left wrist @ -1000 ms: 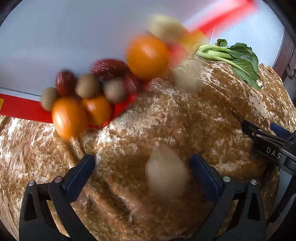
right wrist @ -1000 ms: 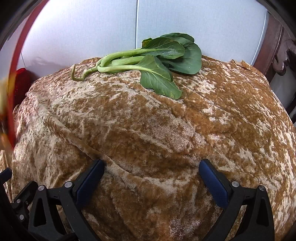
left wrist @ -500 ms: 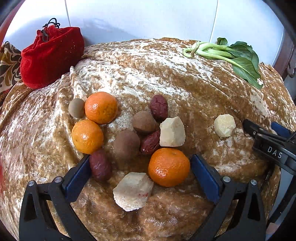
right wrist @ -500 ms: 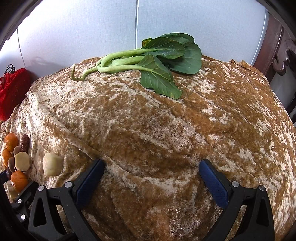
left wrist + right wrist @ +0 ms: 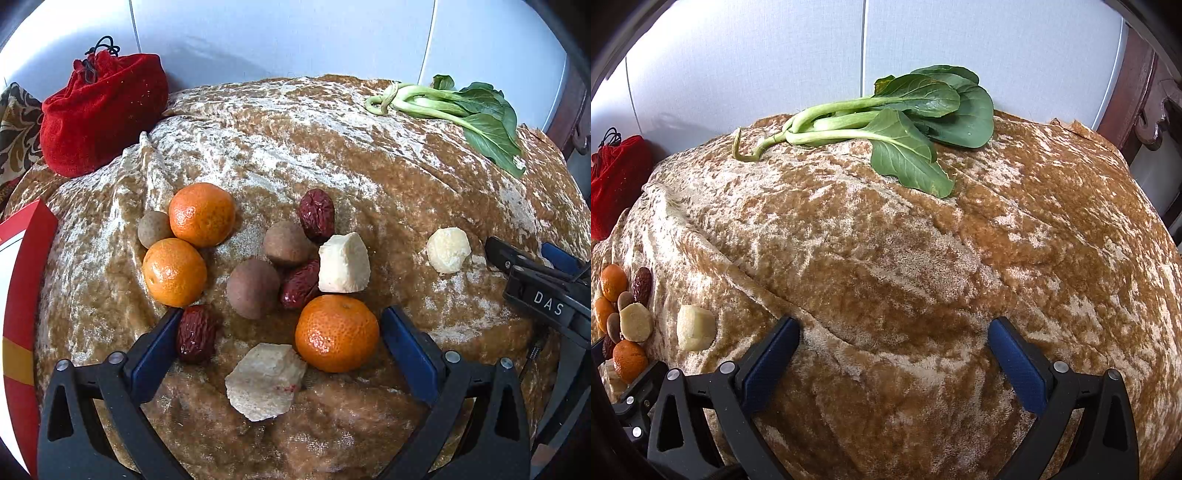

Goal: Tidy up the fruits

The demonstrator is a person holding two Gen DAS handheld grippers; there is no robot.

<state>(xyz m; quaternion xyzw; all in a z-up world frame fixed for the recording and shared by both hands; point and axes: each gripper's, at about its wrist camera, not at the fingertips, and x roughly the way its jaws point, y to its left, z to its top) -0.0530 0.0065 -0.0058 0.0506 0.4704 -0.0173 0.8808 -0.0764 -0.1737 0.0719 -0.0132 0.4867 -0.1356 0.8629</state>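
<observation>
Fruits lie scattered on the brown velvet cloth (image 5: 332, 155) in the left wrist view. Three mandarins sit there: one near my fingers (image 5: 337, 333), two at the left (image 5: 202, 214) (image 5: 174, 272). Among them lie red dates (image 5: 317, 215), brown round fruits (image 5: 253, 288) and pale peeled chunks (image 5: 344, 263) (image 5: 265, 380); one chunk (image 5: 448, 250) lies apart at the right. My left gripper (image 5: 275, 341) is open, a date (image 5: 195, 333) at its left finger, the near mandarin at its right. My right gripper (image 5: 894, 347) is open over bare cloth; the pile (image 5: 624, 317) shows at its far left.
A bok choy (image 5: 886, 118) (image 5: 461, 110) lies at the back of the cloth. A red drawstring pouch (image 5: 99, 110) stands at the back left. A red and white box edge (image 5: 22, 332) shows at the left border. A white wall stands behind; dark wooden furniture (image 5: 1152, 92) at the right.
One second ago the fruits were tumbling in a blur off a red tray. They have since landed and lie still. A red and white edge has come in at the left.
</observation>
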